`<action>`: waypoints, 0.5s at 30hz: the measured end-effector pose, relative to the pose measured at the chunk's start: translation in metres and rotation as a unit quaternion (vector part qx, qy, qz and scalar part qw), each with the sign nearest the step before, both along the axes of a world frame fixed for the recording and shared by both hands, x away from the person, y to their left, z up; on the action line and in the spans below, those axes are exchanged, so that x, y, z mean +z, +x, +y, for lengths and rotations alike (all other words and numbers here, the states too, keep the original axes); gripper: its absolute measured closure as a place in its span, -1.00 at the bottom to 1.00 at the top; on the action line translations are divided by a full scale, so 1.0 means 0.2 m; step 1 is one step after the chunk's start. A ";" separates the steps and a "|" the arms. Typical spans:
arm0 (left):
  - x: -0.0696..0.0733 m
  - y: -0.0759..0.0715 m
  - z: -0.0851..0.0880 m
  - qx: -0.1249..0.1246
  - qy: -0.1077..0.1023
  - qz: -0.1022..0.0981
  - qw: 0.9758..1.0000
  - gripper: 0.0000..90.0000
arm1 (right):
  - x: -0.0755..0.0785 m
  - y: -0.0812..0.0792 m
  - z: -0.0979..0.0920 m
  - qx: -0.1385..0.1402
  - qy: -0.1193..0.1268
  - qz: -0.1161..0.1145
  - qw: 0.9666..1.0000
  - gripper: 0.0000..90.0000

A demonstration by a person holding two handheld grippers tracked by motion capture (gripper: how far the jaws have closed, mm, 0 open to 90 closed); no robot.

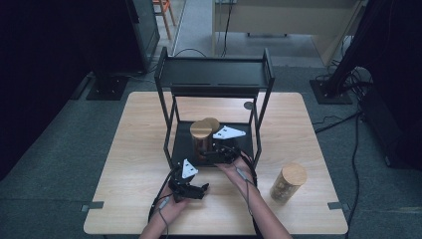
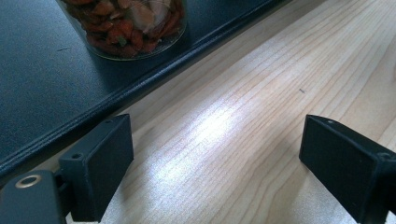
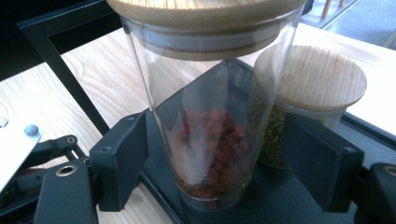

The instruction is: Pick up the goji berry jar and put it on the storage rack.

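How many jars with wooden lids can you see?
3. The red-berry jar stands on the rack's bottom shelf between the right claw's jaws, the green-bean jar right behind it, and one on the table.

A wooden table (image 1: 139,149) carries a black rack (image 1: 214,74) and a jar (image 1: 287,182).

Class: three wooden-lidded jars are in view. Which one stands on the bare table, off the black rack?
The jar at the table's right, standing alone on the wood; the other two sit together on the rack's lower shelf.
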State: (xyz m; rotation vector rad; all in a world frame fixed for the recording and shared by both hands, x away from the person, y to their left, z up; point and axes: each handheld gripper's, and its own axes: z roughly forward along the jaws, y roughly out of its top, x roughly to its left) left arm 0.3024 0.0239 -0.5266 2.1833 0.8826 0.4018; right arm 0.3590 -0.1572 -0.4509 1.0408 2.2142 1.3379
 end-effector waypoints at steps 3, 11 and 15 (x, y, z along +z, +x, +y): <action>0.00 0.00 0.00 0.000 0.000 0.000 1.000 -0.77 | 0.00 -0.01 0.00 0.001 -0.004 0.003 1.000 -0.48; 0.00 0.00 0.00 0.000 0.000 0.000 1.000 -0.77 | -0.01 -0.03 -0.01 0.004 -0.012 0.004 1.000 -0.44; 0.00 0.00 0.00 0.000 0.000 0.000 1.000 -0.77 | 0.00 -0.04 -0.02 0.004 -0.011 0.003 1.000 -0.44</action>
